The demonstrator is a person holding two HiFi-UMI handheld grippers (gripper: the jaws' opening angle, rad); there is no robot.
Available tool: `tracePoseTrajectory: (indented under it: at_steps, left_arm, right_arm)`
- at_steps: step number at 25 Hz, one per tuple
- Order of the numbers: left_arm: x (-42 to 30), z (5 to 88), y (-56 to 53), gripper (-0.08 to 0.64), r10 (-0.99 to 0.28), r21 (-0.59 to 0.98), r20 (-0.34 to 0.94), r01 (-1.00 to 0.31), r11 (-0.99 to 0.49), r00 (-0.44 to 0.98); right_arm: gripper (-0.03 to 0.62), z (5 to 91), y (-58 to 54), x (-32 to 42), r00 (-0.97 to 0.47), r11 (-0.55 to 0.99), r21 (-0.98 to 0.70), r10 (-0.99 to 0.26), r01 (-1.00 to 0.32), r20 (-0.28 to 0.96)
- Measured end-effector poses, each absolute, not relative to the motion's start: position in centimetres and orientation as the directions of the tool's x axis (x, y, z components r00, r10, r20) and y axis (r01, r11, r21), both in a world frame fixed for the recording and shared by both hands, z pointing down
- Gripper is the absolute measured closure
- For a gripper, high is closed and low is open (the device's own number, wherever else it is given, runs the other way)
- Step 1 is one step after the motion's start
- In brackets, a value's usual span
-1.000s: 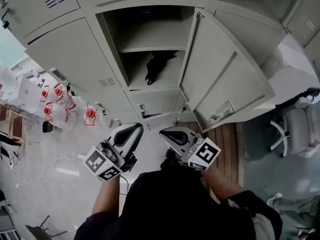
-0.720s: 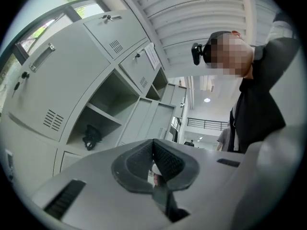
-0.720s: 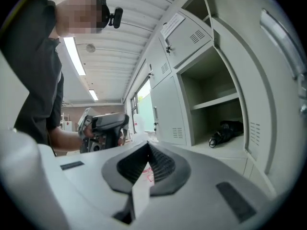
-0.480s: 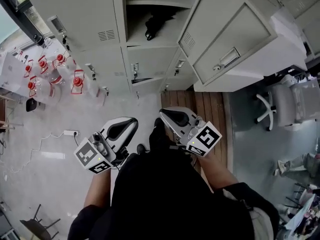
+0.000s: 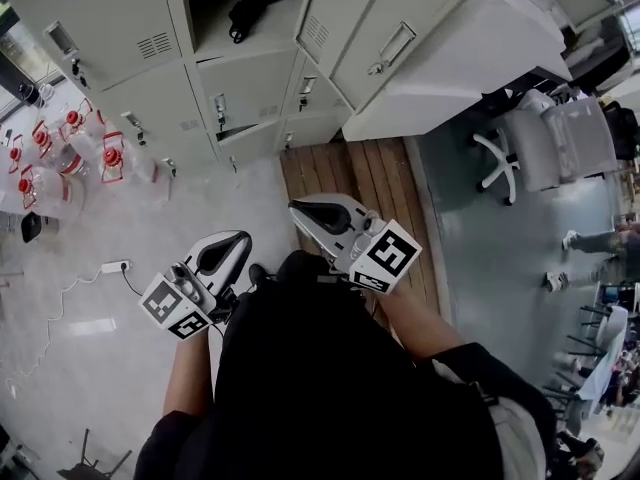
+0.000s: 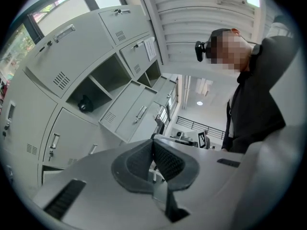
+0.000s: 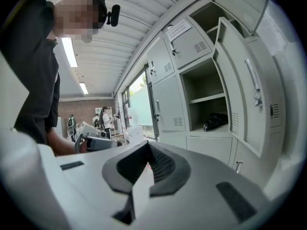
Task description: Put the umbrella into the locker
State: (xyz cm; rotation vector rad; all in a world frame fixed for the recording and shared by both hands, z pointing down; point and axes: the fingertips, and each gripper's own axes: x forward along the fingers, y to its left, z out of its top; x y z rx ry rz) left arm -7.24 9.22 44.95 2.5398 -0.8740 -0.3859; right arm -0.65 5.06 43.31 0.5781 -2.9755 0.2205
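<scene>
The black folded umbrella (image 5: 248, 6) lies on the lower shelf of the open grey locker (image 5: 205, 28), whose door (image 5: 365, 23) stands swung out to the right. The same umbrella (image 6: 85, 104) shows small and far off in the left gripper view, and on the shelf as the umbrella (image 7: 215, 121) in the right gripper view. My left gripper (image 5: 243, 237) and right gripper (image 5: 296, 207) are both held low over the floor, well away from the locker, shut and empty. In each gripper view the pads meet: left gripper (image 6: 153, 143), right gripper (image 7: 147, 145).
Water jugs with red caps (image 5: 60, 158) stand on the floor at the left by the lockers. A power strip with a cable (image 5: 114, 266) lies on the pale floor. A strip of wooden boards (image 5: 350, 178) runs ahead; an office chair (image 5: 545, 138) stands at the right. People (image 7: 104, 119) are far behind.
The lockers have slid up and away in the head view as both grippers drew back from them and sank a little. Both stay shut; the umbrella stays on its shelf.
</scene>
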Motion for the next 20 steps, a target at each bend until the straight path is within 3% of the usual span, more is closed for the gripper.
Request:
tracePoseTrajectory:
  at_steps: [11, 20]
  left_arm:
    - [-2.7, 46.3, 12.3, 0.543, -0.676, 0.506, -0.066, -0.559, -0.656, 0.734]
    - [3.9, 46.5, 16.4, 0.543, -0.685, 0.498, -0.019, -0.587, -0.638, 0.728]
  right_arm:
    - [0.581, 41.5, 9.4, 2.5, -0.953, 0.942, -0.148, -0.298, -0.302, 0.046]
    - [0.581, 43.0, 13.7, 8.8, -0.956, 0.934, -0.204, -0.287, -0.295, 0.065]
